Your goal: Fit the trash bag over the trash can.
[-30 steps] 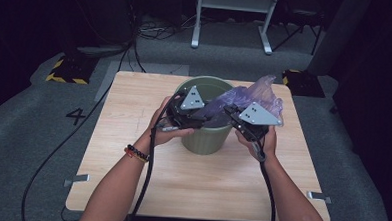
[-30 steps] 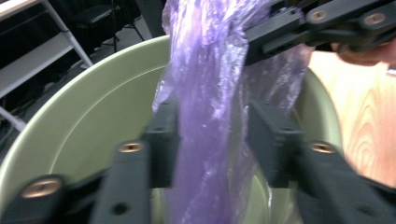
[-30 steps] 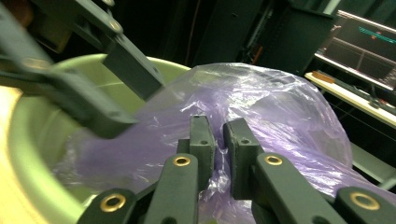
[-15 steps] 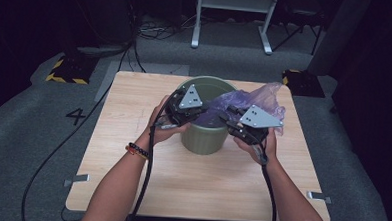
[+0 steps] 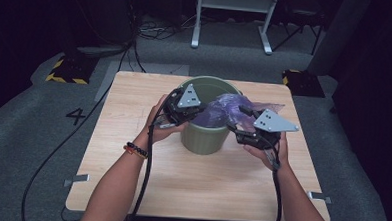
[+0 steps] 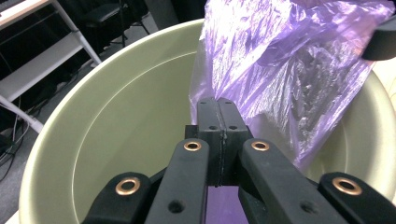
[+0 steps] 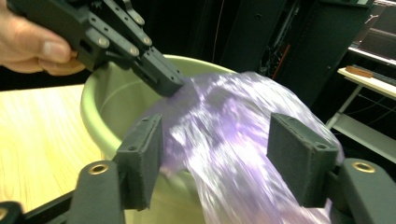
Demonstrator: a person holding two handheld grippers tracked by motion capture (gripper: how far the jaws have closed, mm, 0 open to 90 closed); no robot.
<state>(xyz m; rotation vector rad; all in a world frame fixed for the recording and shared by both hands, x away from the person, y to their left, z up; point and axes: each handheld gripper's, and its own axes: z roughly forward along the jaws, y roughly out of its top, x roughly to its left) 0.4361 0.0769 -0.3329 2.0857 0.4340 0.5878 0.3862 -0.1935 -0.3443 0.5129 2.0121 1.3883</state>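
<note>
Lining the bin, view by view:
High view: purple bag (image 5: pixel 227 110) half inside the green bin (image 5: pixel 203 137), spilling over its far-right rim; desk (image 5: pixel 131 163) beneath.
Left gripper view: left gripper (image 6: pixel 218 112) fingers clamped on the bag's edge inside the bin.
Right gripper view: right gripper (image 7: pixel 224 140) fingers have just been opening, wide around the bag, not pressing.
Left to do: bag's mouth not yet over the bin's rim.

Thin, crinkled, glossy purple plastic bag (image 6: pixel 285 60); smooth, satin green plastic bin (image 5: pixel 203 138); matt, pale wood-grain table (image 5: pixel 191 180).
</note>
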